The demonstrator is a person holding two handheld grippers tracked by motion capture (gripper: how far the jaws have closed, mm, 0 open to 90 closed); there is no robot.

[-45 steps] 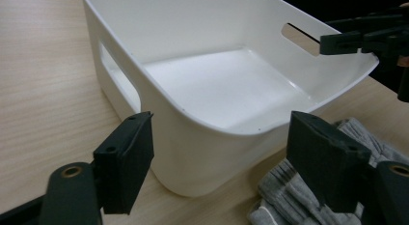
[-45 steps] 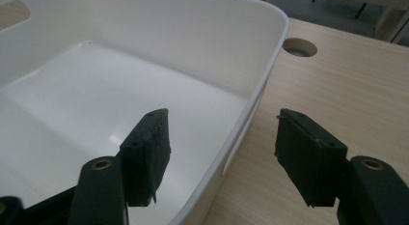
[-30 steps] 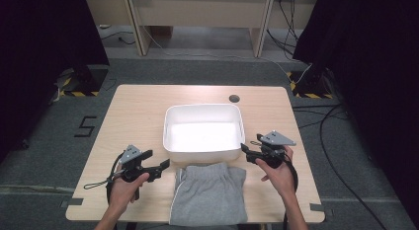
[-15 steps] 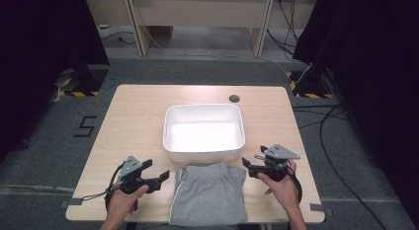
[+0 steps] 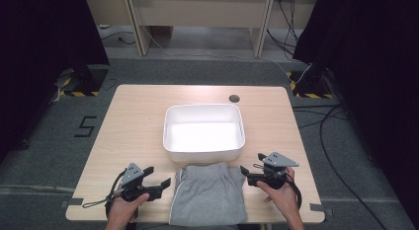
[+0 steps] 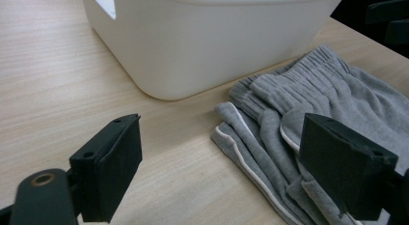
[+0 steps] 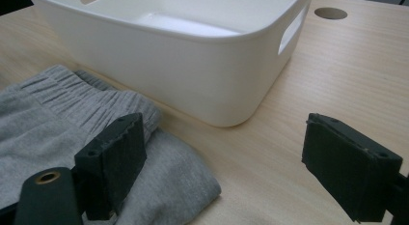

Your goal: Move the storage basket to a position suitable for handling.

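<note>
The left gripper (image 5: 165, 182) is held wide open and empty at the left edge of the folded grey shorts (image 5: 209, 193), which lie just below the white bin (image 5: 203, 147). The right gripper (image 5: 243, 170), whose jaws have just been opening, is held wide at the shorts' right corner, gripping nothing. A wooden table (image 5: 133, 121) stands on grey floor (image 5: 49, 141).

garment: folded grey sweat shorts (image 5: 207, 193) with white piping along the side edges
pose: lying flat, ribbed elastic waistband toward the tub
place: near edge of the wooden table, middle, just in front of the white plastic tub (image 5: 203, 129), waistband close to its near wall
</note>
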